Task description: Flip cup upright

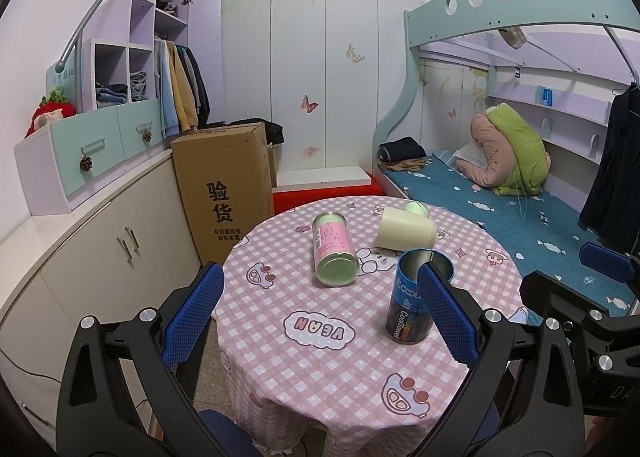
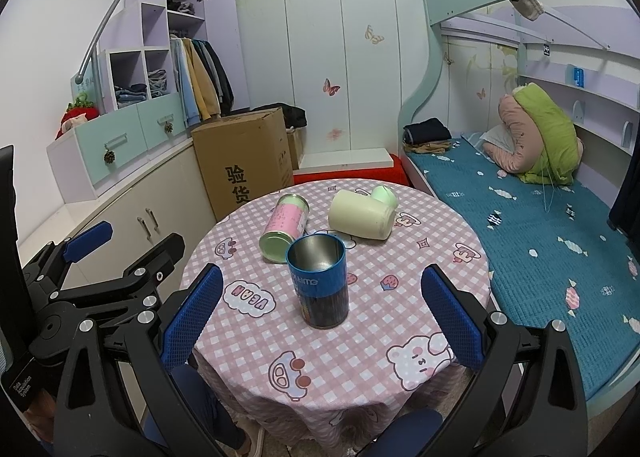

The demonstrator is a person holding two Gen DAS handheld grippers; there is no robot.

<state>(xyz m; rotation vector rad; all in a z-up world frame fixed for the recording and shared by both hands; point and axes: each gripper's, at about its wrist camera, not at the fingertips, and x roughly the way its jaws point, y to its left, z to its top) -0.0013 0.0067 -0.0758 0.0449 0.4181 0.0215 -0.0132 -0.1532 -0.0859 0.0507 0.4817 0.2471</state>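
Note:
A blue tin cup (image 1: pixel 416 295) (image 2: pixel 320 281) stands upright, mouth up, on the round table (image 1: pixel 320 369) (image 2: pixel 360 337). A pink-and-green tin (image 1: pixel 334 249) (image 2: pixel 285 227) lies on its side behind it. A cream cup (image 1: pixel 406 233) (image 2: pixel 362 215) lies on its side further back, with a small green cup (image 1: pixel 417 209) (image 2: pixel 384 195) behind it. My left gripper (image 1: pixel 320 309) is open and empty, its right finger beside the blue cup. My right gripper (image 2: pixel 320 313) is open and empty, with the blue cup between its fingers but apart from them.
A cardboard box (image 1: pixel 228 189) (image 2: pixel 248 157) stands on the floor behind the table at left, beside low cabinets (image 1: pixel 100 249). A bunk bed with a blue cover (image 1: pixel 520 217) (image 2: pixel 540 225) runs along the right. The other gripper shows at each view's edge.

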